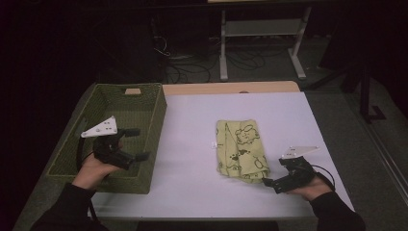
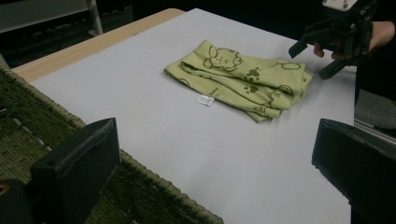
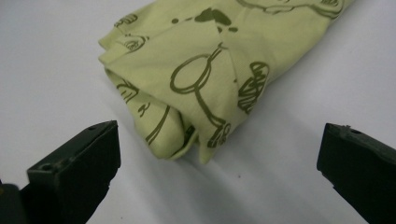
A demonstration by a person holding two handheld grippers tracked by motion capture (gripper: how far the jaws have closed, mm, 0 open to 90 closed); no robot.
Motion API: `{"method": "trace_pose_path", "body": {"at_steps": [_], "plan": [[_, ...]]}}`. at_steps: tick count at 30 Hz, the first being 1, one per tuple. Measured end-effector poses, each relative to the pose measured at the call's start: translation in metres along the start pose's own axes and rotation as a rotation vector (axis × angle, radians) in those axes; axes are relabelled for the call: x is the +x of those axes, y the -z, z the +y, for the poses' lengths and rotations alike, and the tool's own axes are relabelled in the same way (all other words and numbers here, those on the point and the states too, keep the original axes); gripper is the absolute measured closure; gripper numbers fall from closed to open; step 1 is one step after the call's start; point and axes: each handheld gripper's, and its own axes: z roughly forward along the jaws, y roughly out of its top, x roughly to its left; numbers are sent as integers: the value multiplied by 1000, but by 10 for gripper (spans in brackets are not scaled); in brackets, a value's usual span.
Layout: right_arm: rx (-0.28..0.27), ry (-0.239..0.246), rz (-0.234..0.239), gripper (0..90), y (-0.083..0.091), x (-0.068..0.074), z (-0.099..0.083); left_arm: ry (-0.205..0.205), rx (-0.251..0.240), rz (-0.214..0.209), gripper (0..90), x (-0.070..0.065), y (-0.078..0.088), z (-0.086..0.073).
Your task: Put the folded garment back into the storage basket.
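Right tongs, spread apart at lower right, should close low on the folded cloth's thick corner; left tongs wait apart over the basket.

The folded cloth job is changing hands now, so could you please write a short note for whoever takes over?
Left hand-held gripper: open, holding nothing, hovering over the green woven basket at the table's left.
Right hand-held gripper: open, holding nothing, jaws aimed at the near corner of the folded yellow-green cloth, not yet touching it.
Cloth: folded, lying flat on the white table, apart from the basket.
Done: cloth appears folded; no grasp made.
Left: probably close the right hand-held gripper on the cloth's near corner and carry it to the basket.
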Motion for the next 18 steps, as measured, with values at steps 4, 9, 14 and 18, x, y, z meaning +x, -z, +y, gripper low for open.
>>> {"method": "trace_pose_path", "body": {"at_steps": [4,9,14,18], "plan": [[17,3,11,0,-4,1,-1,-1,1,0,0,0,0,0],[37,10,19,0,-9,3,-2,-2,3,0,0,0,0,0],[45,17,26,0,-14,5,-3,-3,5,0,1,0,-1,0],[48,24,33,0,-17,5,-2,-2,3,-2,1,0,0,0]]}}
